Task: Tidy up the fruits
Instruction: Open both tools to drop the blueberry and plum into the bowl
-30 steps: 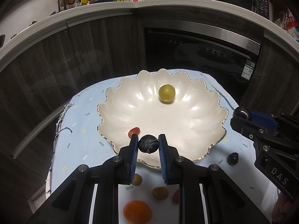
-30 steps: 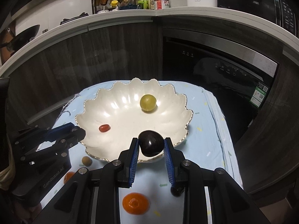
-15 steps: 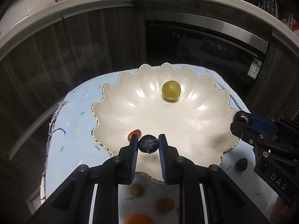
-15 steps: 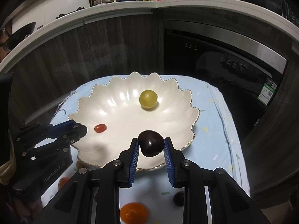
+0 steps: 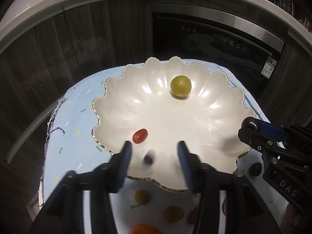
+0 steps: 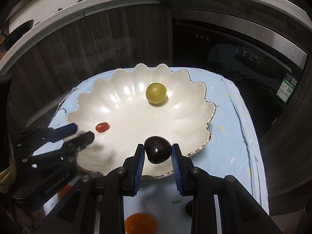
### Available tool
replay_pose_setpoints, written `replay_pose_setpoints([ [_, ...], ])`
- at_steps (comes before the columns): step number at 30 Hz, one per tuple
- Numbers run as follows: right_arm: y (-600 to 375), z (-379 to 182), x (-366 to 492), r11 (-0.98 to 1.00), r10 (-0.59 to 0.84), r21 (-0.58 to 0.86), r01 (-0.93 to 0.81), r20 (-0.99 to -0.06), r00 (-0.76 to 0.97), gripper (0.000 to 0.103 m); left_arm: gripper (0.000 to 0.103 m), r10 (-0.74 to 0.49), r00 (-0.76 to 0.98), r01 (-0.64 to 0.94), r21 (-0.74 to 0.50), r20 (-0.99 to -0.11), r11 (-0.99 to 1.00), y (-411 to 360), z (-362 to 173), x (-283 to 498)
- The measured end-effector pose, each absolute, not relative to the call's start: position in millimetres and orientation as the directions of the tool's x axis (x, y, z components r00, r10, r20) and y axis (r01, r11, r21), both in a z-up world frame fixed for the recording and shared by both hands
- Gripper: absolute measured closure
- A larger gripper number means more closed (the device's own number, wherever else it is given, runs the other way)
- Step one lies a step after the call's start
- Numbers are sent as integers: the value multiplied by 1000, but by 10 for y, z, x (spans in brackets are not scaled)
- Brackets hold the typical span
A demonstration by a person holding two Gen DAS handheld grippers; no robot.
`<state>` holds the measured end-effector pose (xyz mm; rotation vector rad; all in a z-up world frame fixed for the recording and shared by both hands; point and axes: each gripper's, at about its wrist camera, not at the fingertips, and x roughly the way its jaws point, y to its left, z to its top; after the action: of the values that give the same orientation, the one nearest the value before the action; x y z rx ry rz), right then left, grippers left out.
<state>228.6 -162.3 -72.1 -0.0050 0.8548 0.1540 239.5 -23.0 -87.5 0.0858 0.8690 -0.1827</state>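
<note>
A white scalloped bowl (image 5: 195,128) (image 6: 126,117) holds a green grape (image 5: 180,86) (image 6: 156,93) and a red cherry tomato (image 5: 139,135) (image 6: 102,127). My left gripper (image 5: 155,156) is open over the bowl's near rim, and a small dark berry (image 5: 148,159), blurred, sits loose between its fingers; it also shows in the right wrist view (image 6: 80,134). My right gripper (image 6: 157,153) is shut on a dark plum (image 6: 157,149) above the bowl's near rim; it also shows in the left wrist view (image 5: 251,128).
The bowl stands on a light blue cloth (image 5: 78,136). Loose fruit lies on it near me: an orange (image 5: 144,229) (image 6: 140,223), yellowish grapes (image 5: 142,196), a dark grape (image 5: 255,168). Dark cabinets and an oven (image 5: 214,39) stand behind.
My left gripper has opened and let go of the dark berry, which drops into the bowl. Both grippers have moved forward over the bowl. The right still holds the plum.
</note>
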Motion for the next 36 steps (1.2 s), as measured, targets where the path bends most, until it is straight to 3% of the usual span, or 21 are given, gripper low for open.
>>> replay_pose_setpoints([
  [1,-1629,-720,2289,989,131,58,-133,-751,647,70,45,-120,634,189,3,-764,982,-224,-863,2383],
  [3,-1653,-698,2285,991,127,64,-119,-744,656,50,43,-115,637,187,7,-763,982,-218,-851,2368],
  [6,-1681,-642,2267,992,123,71,-105,-727,676,42,40,-111,639,181,8,-761,984,-202,-834,2343],
  [11,-1690,-586,2248,994,105,61,-89,-719,687,41,31,-98,647,159,8,-757,987,-148,-798,2287],
  [36,-1603,-332,1822,995,89,32,-92,-676,731,41,31,-78,697,140,28,-713,990,-37,-509,1817],
])
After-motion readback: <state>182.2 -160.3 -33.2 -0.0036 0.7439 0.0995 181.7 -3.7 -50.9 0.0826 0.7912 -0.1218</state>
